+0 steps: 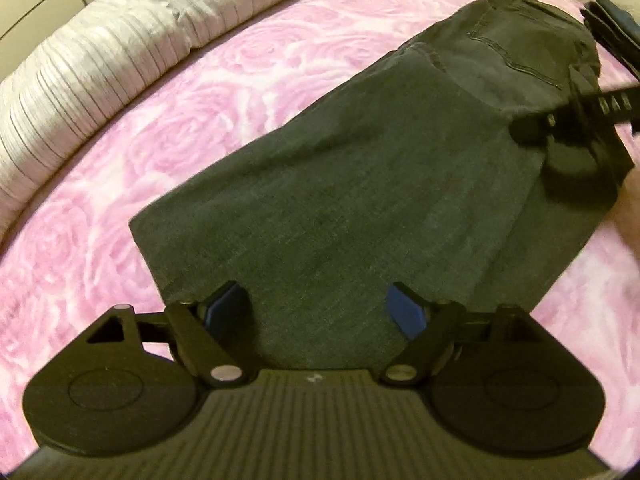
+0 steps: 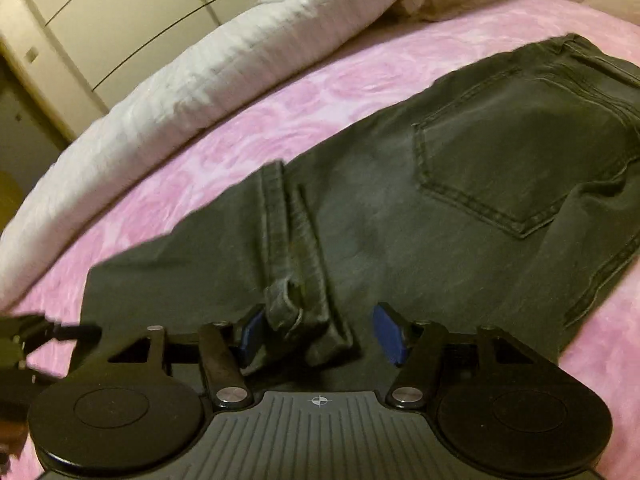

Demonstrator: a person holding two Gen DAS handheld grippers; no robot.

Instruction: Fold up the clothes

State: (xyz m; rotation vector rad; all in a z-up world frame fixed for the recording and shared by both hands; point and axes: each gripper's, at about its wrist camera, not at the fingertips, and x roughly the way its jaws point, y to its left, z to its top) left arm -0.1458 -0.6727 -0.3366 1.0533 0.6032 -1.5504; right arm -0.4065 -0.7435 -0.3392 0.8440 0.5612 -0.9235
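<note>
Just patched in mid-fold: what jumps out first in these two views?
The dark grey jeans, already folded over, lie across the pink rose-patterned blanket, back pocket facing up. Both tools hang open over them: the left tool at the plain folded end, the right tool around the leg hems. A white ribbed duvet lies bunched beyond.

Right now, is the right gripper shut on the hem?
No. The right gripper is open, blue pads apart either side of the jeans hem.

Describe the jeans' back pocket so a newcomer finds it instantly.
Start at the pink rose-patterned blanket covering the bed. On it lie folded dark grey jeans; near their waistband end sits the back pocket. Its stitched, pointed-bottom outline sets it apart from the plain leg fabric and hems.
</note>
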